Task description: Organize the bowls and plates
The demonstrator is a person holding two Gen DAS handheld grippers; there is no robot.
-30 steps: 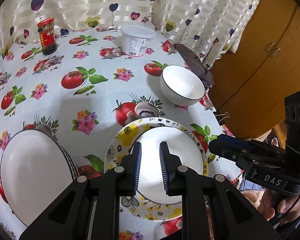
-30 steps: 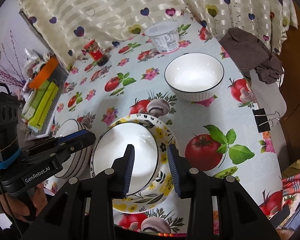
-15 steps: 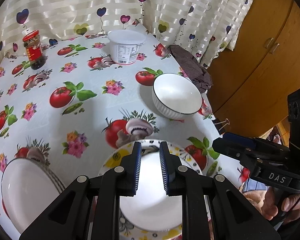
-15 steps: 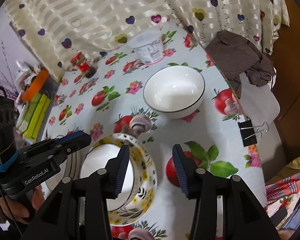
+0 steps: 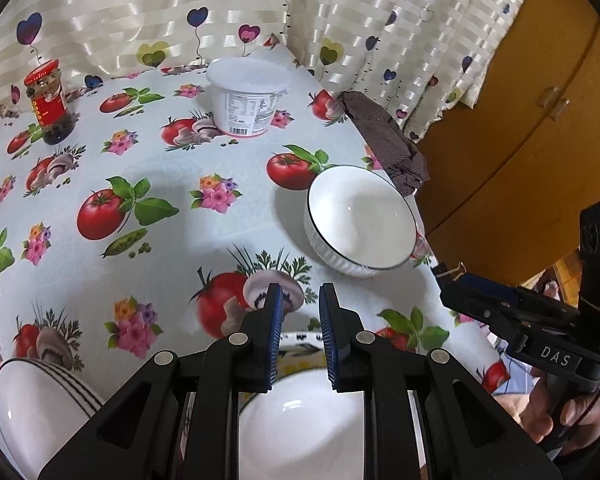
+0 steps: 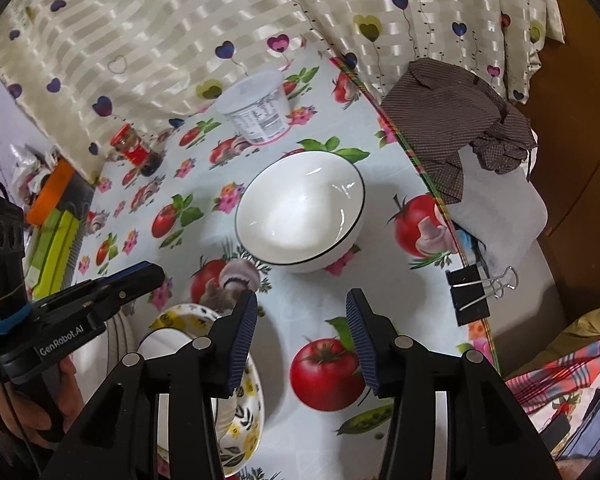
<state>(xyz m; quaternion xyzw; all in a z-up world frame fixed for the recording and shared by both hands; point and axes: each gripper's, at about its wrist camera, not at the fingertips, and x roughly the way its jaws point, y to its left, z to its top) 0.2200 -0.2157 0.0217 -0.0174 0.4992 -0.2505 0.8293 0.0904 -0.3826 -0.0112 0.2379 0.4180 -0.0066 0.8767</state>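
left gripper [image 5: 299, 308]: fingers a narrow gap apart, nothing between them, hanging over the near edge of the desk

right gripper [image 6: 301, 334]: fingers apart with a wide gap, they've just been opening, and only tablecloth shows between them

nearest stack: a white glazed bowl [image 5: 300, 428] sitting in a yellow-flowered ceramic plate [image 6: 242, 392], right under the left gripper, mostly hidden by it

stack on the left: white bowls with dark ribbed sides [image 5: 32, 404], nested, at the near left corner of the desk [image 5: 172, 168]

lone bowl: white ribbed ceramic bowl with a thin black rim [image 6: 300, 210], upright, empty, alone near the desk's right edge, straight ahead of the right gripper and not touching it

how it'll handle: glazed, so I'd guess slick, stiff, a bit heavy, and it'll chip if it knocks another bowl

where to grab: pinch the rim wall, one finger inside and one outside; the ribs outside should help the grip. The near side of the rim looks the easiest reach

watch out: it sits close to the desk edge, so a sideways nudge could be bad

further back: brown checked cloth [image 6: 456, 120] draped at the right edge, white plastic tub with a lid [image 5: 248, 98], and a red-capped glass jar [image 5: 50, 102] by the curtain
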